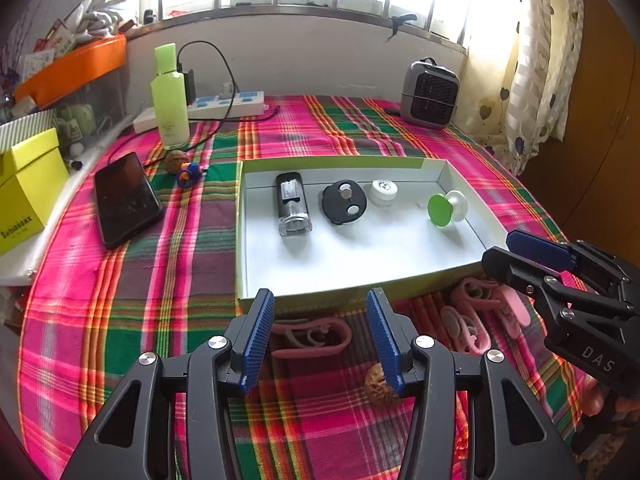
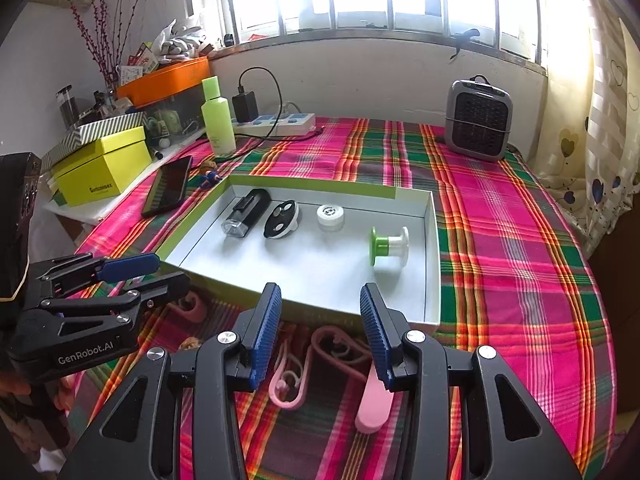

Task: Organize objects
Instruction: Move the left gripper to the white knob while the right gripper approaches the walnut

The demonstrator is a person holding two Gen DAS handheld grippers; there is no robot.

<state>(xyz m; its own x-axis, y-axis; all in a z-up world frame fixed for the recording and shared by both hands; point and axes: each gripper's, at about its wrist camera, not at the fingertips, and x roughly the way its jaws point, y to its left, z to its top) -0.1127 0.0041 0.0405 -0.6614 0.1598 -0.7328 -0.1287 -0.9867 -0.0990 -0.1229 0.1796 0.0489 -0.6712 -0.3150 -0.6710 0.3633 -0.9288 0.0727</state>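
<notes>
Black tools point(image 1: 320, 340) with ribbed blue pads point(image 2: 267, 332); silver screws.

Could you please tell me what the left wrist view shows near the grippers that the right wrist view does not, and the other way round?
Only the left wrist view shows the walnut on the cloth beside the left gripper, whose fingers are open over a pink clip. Only the right wrist view shows the red twig branches at the far left, and the pink bar whole beneath the open right gripper. Both show the tray holding the black flashlight, black disc, white cap and green spool.
</notes>
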